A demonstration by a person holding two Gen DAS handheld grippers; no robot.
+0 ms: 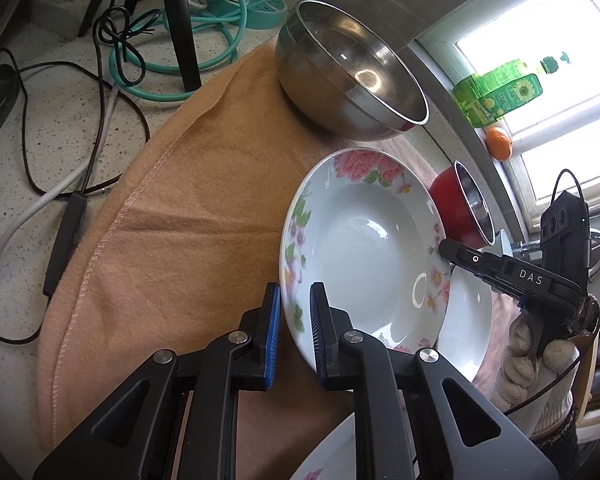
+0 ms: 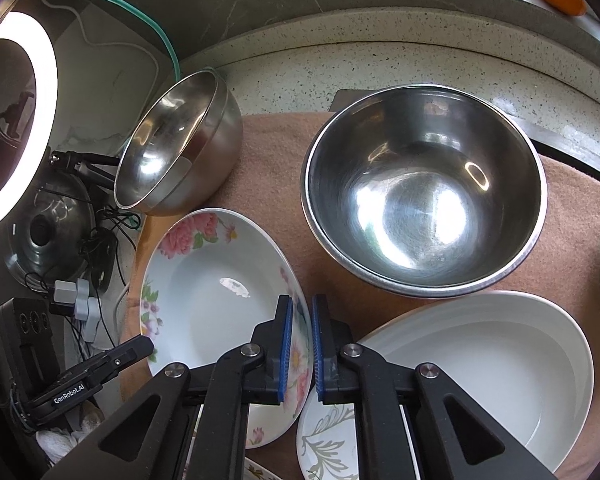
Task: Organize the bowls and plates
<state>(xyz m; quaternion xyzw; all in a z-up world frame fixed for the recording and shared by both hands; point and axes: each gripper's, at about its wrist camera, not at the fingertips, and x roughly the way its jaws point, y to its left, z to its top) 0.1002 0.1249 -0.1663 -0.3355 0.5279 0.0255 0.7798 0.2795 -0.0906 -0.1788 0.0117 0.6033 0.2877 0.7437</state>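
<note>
Fingers [image 1: 294, 312] [image 2: 301, 342] clamped on floral plate [image 1: 356, 240] rim

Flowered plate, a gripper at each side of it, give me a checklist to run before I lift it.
1. Grip of right gripper on flowered plate rim: ok.
2. Pads of left gripper pressing the opposite rim: cannot tell.
3. Plate empty: ok.
4. Plate free of neighbours: not ok, its rim overlaps the leaf-patterned plate.
5. Gap to the large steel bowl: ok.
</note>
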